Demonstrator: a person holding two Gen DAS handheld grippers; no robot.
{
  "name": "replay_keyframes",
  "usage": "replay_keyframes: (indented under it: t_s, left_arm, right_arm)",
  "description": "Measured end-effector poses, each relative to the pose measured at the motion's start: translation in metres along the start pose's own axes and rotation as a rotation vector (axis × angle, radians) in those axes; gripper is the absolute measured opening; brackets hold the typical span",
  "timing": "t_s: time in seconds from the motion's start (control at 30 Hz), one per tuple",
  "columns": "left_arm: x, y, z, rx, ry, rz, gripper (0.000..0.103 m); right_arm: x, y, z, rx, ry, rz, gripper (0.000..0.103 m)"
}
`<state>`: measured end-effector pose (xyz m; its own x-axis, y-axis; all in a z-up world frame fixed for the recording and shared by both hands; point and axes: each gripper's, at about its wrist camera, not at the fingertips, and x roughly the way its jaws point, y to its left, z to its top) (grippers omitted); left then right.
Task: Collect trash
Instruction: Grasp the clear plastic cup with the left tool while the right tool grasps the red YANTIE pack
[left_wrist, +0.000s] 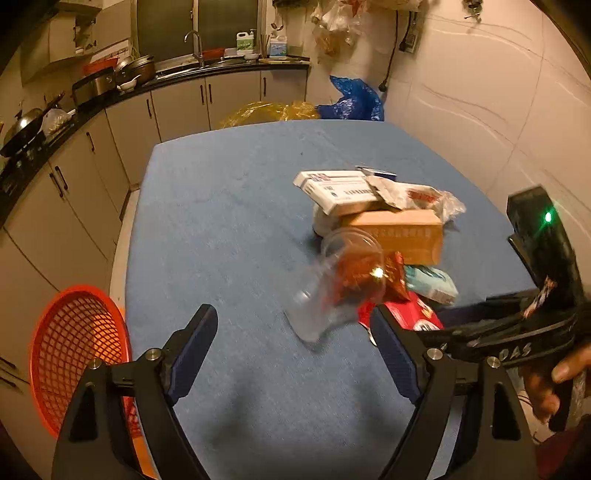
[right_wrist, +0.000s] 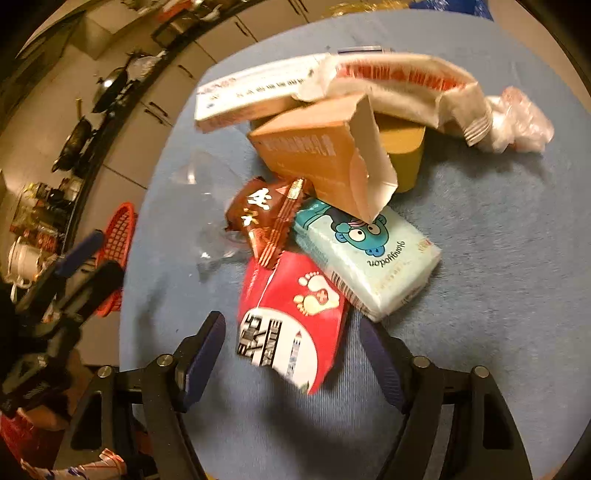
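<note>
Trash pile on the blue worktop, both grippers with fingers apart.

The left gripper (left_wrist: 291, 332) hovers with fingers wide apart before a clear plastic cup (left_wrist: 332, 284) that lies on its side on the blue worktop (left_wrist: 221, 221). The right gripper (right_wrist: 293, 343) has its fingers apart around the near end of a red packet (right_wrist: 291, 325), not clamped. Behind lie a light blue tissue pack (right_wrist: 369, 258), a brown snack wrapper (right_wrist: 266, 218) and a torn cardboard box (right_wrist: 325, 158). A red basket (left_wrist: 74, 343) stands beside the worktop.

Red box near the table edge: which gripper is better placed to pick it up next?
Right. The right gripper is open with the red box already between its fingers. The left gripper is open too, but faces the clear cup.
</note>
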<state>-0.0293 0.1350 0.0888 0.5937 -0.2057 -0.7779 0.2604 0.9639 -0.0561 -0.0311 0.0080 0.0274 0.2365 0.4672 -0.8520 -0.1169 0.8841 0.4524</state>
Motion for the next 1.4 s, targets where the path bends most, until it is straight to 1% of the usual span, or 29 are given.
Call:
replay_keyframes:
  t_s: [0.03,0.13,0.33,0.53,0.57,0.63,0.67,0.73,0.77,0.8,0.87,0.97,1.03,1.1,1.23,1.27,1.3,1.33,1.37,1.4]
  left_arm:
    - [0.003,0.000,0.004,-0.001,0.008,-0.002,0.084]
    - [0.015,-0.003,0.015,0.013,0.027,-0.002,0.084]
    - [0.043,-0.014,0.026,0.081,0.061,0.008,0.085]
    - [0.074,-0.018,0.031,0.077,0.091,-0.025,0.085]
    - [0.078,-0.019,0.031,0.072,0.094,-0.031,0.081]
    - [0.080,-0.022,0.030,0.057,0.094,-0.067,0.060]
    - [0.082,-0.024,0.028,0.050,0.100,-0.072,0.045]
    - [0.081,-0.025,0.024,0.029,0.095,-0.073,0.036]
    - [0.081,-0.024,0.022,0.012,0.095,-0.098,0.027]
    - [0.081,-0.022,0.018,-0.009,0.101,-0.118,0.024]
    - [0.079,-0.019,0.013,-0.043,0.102,-0.138,0.022]
    - [0.070,-0.017,0.004,-0.056,0.097,-0.156,0.022]
    - [0.062,-0.016,0.001,-0.050,0.092,-0.183,0.022]
    - [0.054,-0.016,-0.002,-0.029,0.084,-0.179,0.022]
    - [0.043,-0.017,-0.006,-0.006,0.093,-0.199,0.021]
    - [0.040,-0.018,-0.007,0.000,0.090,-0.200,0.024]
    - [0.035,-0.017,-0.006,0.000,0.080,-0.181,0.042]
    - [0.032,-0.015,-0.003,-0.007,0.074,-0.163,0.056]
    - [0.028,-0.012,0.002,-0.021,0.060,-0.147,0.081]
    - [0.024,-0.009,0.008,-0.039,0.038,-0.131,0.089]
  right_arm:
    - [0.000,0.002,0.002,-0.005,-0.009,-0.007,0.059]
    - [-0.003,-0.001,0.005,-0.002,0.001,0.022,0.057]
    - [-0.022,-0.014,-0.007,-0.013,-0.007,0.045,0.055]
    - [-0.041,-0.022,-0.020,-0.033,-0.031,0.031,0.055]
    - [-0.043,-0.023,-0.021,-0.033,-0.030,0.029,0.055]
    - [-0.047,-0.026,-0.024,-0.032,-0.032,0.028,0.055]
    - [-0.049,-0.027,-0.025,-0.032,-0.033,0.029,0.055]
    - [-0.054,-0.028,-0.028,-0.033,-0.038,0.031,0.055]
    - [-0.054,-0.026,-0.029,-0.034,-0.040,0.030,0.055]
    - [-0.056,-0.026,-0.030,-0.035,-0.045,0.029,0.055]
    - [-0.058,-0.024,-0.030,-0.033,-0.051,0.030,0.055]
    - [-0.060,-0.027,-0.031,-0.027,-0.055,0.031,0.055]
    - [-0.061,-0.027,-0.032,-0.028,-0.058,0.032,0.055]
    - [-0.063,-0.029,-0.036,-0.031,-0.060,0.028,0.055]
    - [-0.067,-0.030,-0.038,-0.032,-0.069,0.025,0.055]
    - [-0.068,-0.032,-0.039,-0.030,-0.070,0.026,0.055]
    - [-0.069,-0.033,-0.040,-0.028,-0.071,0.026,0.055]
    - [-0.070,-0.034,-0.041,-0.027,-0.073,0.025,0.055]
    - [-0.070,-0.035,-0.043,-0.026,-0.074,0.026,0.055]
    - [-0.071,-0.036,-0.044,-0.025,-0.075,0.026,0.055]
